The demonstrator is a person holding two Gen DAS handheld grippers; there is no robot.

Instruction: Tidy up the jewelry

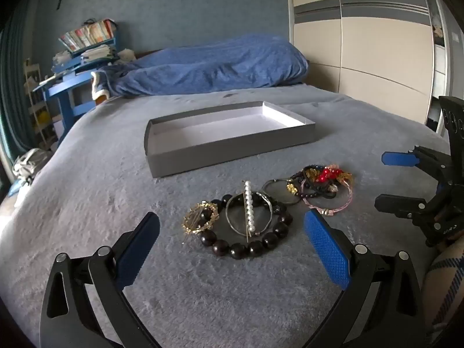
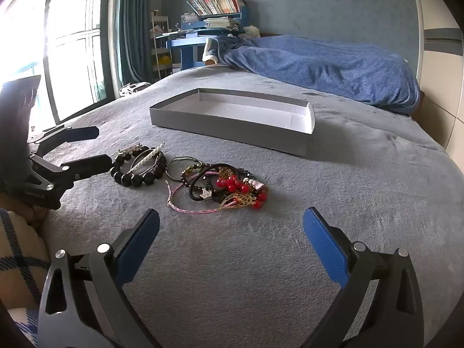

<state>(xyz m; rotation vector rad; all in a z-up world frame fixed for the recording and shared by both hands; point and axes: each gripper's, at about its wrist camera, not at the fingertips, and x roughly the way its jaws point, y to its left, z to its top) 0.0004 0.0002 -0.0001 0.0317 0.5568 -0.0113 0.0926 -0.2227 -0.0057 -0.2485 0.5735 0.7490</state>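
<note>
The jewelry lies in two heaps on the grey bedspread (image 1: 87, 191), just in front of the empty tray (image 1: 232, 150). The dark bead bracelet (image 1: 246, 243) looks hard and smooth — likely slippery, best pinched across its ring. The tangled cords (image 2: 220, 188) look light and snag-prone. The left gripper (image 1: 232, 232) and right gripper (image 2: 232, 226) both hover with jaws spread wide — holding nothing.

Tangled jewelry pile (image 2: 191, 179) lies just before the empty grey box (image 2: 232, 124).
</note>
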